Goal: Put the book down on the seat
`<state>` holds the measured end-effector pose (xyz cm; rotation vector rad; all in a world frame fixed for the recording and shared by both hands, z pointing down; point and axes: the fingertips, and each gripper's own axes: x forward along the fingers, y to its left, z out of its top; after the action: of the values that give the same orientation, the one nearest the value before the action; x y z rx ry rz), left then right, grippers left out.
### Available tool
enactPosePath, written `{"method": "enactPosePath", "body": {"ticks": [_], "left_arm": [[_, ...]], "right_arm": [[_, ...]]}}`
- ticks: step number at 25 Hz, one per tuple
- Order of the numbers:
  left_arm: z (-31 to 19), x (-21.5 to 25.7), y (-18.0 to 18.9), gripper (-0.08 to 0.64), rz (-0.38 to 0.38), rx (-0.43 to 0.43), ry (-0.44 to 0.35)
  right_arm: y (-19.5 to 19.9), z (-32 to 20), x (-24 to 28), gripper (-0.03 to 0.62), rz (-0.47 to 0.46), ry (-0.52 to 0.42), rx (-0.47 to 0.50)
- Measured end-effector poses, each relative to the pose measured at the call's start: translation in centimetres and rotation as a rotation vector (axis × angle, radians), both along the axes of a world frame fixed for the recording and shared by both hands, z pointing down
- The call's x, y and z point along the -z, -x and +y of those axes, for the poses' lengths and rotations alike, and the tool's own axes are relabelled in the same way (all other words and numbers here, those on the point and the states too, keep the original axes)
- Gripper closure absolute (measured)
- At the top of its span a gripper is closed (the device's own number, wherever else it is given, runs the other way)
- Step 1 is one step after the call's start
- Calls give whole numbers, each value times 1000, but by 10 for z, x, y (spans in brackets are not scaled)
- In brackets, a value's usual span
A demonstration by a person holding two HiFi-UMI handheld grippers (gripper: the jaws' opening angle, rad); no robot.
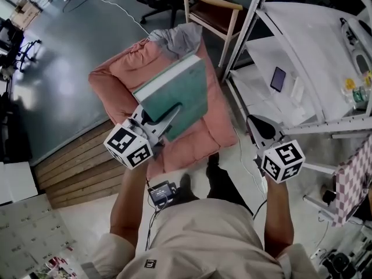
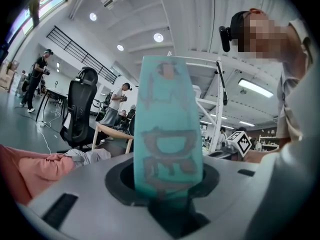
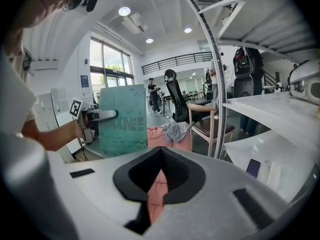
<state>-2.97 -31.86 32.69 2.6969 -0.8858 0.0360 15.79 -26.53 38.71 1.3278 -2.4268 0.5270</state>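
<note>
A teal hardback book (image 1: 177,89) hangs tilted above the salmon-pink cushioned seat (image 1: 116,77), not touching it. My left gripper (image 1: 172,112) is shut on the book's lower edge, with one dark finger lying across the cover. In the left gripper view the book (image 2: 167,134) stands up out of the jaws and fills the middle. My right gripper (image 1: 256,124) is off to the right by the shelf frame, jaws together and holding nothing. In the right gripper view the book (image 3: 122,119) is at the left and the seat (image 3: 156,131) lies beyond it.
A grey cloth (image 1: 177,38) lies on the seat's far end. Behind it stands a wooden chair (image 1: 218,13). A white metal rack (image 1: 290,57) with a phone (image 1: 278,78) is on the right. Wood planking (image 1: 75,167) borders the seat's left side. Office chairs and people are farther off.
</note>
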Motion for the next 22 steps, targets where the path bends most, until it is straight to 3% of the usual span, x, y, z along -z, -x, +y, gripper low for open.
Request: {"method": "enactPosePath", "body": {"ticks": [12, 22], "left_arm": [[-39, -82, -17, 410, 44, -5, 135], [-64, -155, -40, 410, 35, -12, 265]], "right_arm": [[-10, -18, -45, 601, -22, 62, -8], [-23, -30, -91, 601, -35, 130, -21]]}}
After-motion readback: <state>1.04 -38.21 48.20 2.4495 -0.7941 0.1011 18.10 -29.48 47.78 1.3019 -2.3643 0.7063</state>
